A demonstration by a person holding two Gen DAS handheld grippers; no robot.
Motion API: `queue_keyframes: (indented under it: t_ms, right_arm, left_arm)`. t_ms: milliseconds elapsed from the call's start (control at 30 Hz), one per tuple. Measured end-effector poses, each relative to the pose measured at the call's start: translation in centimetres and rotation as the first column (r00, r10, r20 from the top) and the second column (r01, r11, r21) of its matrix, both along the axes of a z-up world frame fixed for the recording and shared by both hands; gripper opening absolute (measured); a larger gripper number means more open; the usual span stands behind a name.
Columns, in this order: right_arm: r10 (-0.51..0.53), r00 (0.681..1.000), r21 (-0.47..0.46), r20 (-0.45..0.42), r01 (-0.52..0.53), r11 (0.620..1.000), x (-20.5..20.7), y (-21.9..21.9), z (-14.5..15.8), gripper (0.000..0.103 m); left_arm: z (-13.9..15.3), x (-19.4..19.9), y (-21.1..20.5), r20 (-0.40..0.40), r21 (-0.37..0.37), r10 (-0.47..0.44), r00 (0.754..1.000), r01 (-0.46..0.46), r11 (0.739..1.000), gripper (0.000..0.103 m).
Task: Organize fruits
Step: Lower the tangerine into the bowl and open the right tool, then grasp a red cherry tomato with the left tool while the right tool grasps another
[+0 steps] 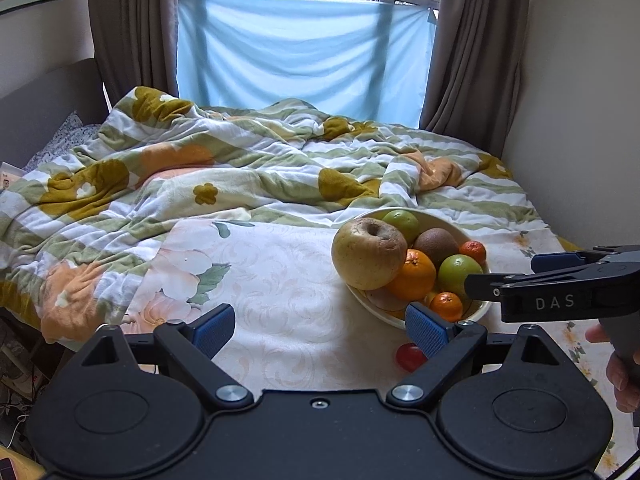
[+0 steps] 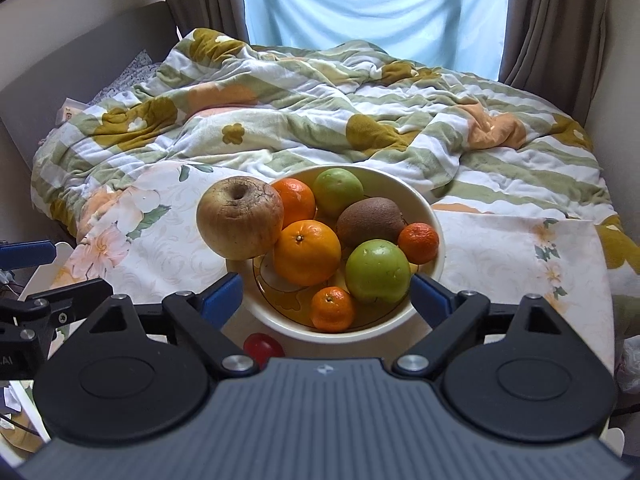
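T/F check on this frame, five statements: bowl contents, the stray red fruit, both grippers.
1. The left gripper is shut on an orange. False: its jaws stand open with nothing between them.
2. A small red fruit lies on the cloth outside the bowl. True.
3. The right gripper is open and holds nothing. True.
4. The bowl holds only oranges. False: it also holds a kiwi, two green fruits and a large wrinkled apple.
5. The wrinkled apple lies flat on the cloth, away from the bowl. False: it sits at the bowl's left rim, against the oranges.
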State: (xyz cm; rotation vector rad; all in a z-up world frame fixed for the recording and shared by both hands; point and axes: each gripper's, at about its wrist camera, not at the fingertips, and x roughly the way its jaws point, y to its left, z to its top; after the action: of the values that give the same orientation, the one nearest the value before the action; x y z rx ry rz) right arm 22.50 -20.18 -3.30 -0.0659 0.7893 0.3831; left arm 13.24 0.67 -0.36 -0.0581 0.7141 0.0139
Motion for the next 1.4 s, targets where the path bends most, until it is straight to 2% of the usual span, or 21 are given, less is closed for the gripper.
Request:
queue_keyframes:
  t_ms: [300, 500, 767, 867, 1033, 1400]
  right_arm:
    - [-0.021, 0.999, 0.044, 0.047, 0.018, 0.999, -4.4, -2.7, 3.5, 0.103]
    - [-0.029, 0.997, 0.087, 0.068, 0.023, 0.996, -7.3, -4.8, 5.4, 0.103]
    - [-0.07, 0.994, 0.147, 0.085, 0.057, 0.987, -9.5, -8.5, 6.9, 0.103]
    - [-0.105, 0.99, 0.152, 0.091, 0.091, 0.984, -9.4, -10.2, 6.7, 0.103]
    - [-0.127, 0.987, 0.086, 0.094, 0.119, 0.989, -8.3, -12.5, 5.4, 0.103]
    - [-0.104, 0.994, -0.019, 0.039, 0.105, 0.994, -5.1, -14.4, -0.7, 0.103]
  left_arm:
    - [2.5, -3.3, -2.1, 0.058, 0.011, 0.021, 0.998, -0.022, 1.0, 0.095]
    - [3.8, -5.0, -3.9, 0.096, 0.03, 0.021, 0.995, -0.024, 0.999, 0.099]
    - [3.8, -5.7, -6.4, 0.1, 0.054, 0.01, 0.995, -0.016, 0.998, 0.102]
    - [3.1, -5.1, -7.3, 0.093, 0.072, 0.007, 0.996, -0.014, 0.997, 0.102]
    - [0.9, -3.3, -8.4, 0.048, 0.077, -0.004, 0.999, 0.001, 0.997, 0.102]
    - [-4.8, 1.4, -9.8, -0.049, 0.078, -0.007, 0.999, 0.011, 0.997, 0.102]
